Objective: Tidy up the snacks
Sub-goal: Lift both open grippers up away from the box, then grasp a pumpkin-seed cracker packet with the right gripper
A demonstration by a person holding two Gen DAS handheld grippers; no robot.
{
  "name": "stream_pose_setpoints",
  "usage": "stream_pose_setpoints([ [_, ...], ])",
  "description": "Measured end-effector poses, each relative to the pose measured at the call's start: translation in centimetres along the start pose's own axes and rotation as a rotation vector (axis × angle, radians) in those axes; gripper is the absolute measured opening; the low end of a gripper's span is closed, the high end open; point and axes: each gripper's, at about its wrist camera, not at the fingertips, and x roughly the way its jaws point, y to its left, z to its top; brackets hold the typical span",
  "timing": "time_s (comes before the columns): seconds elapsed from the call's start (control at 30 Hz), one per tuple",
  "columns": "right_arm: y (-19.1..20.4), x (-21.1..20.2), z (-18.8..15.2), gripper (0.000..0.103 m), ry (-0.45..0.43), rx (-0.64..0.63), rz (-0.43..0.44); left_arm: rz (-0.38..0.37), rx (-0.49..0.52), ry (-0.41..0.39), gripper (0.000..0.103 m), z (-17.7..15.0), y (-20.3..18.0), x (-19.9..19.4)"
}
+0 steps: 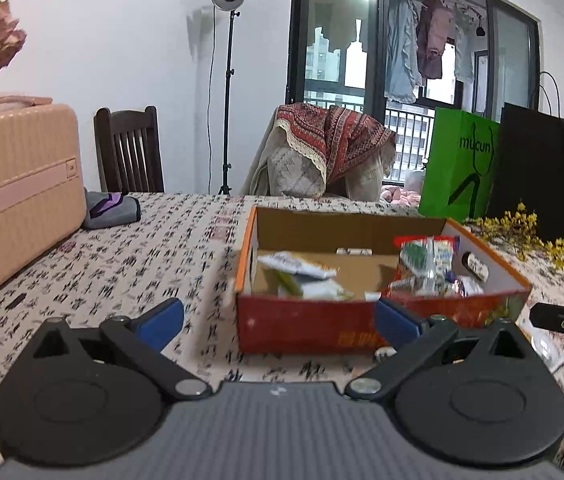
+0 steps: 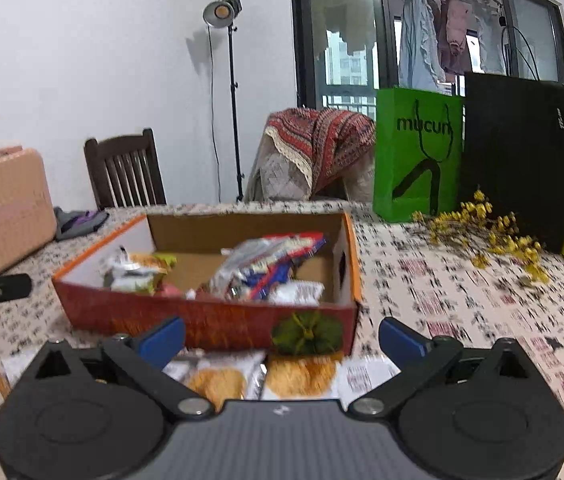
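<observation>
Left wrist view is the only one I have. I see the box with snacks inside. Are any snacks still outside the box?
Observer: Yes. Snack packets lie on the table in front of the cardboard box, between the fingers of the right gripper.
Operator: Is the right gripper holding one?
Observer: No, it is open and holds nothing.
Operator: What is on the box's front wall near them?
Observer: A round green picture at the right end of that wall.
</observation>
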Motion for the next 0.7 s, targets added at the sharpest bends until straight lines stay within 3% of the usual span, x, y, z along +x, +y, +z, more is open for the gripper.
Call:
stream_pose_setpoints([
  [0.2, -0.3, 0.2, -2.1, 0.101, 0.046, -0.049, -0.049, 0.005, -0.015, 0.019, 0.103, -2.5, 2.1, 0.0],
  [0.37, 0.0, 0.9, -2.4, 0.086, 0.065, -0.079, -0.069, 0.019, -0.057, 0.052, 0.103, -3.4, 3.6, 1.1],
  [0.7, 0.2, 4.6, -2.8, 0.068, 0.143, -0.090, -0.078, -0.014, -0.060, 0.050, 0.103, -4.0, 3.7, 1.4],
])
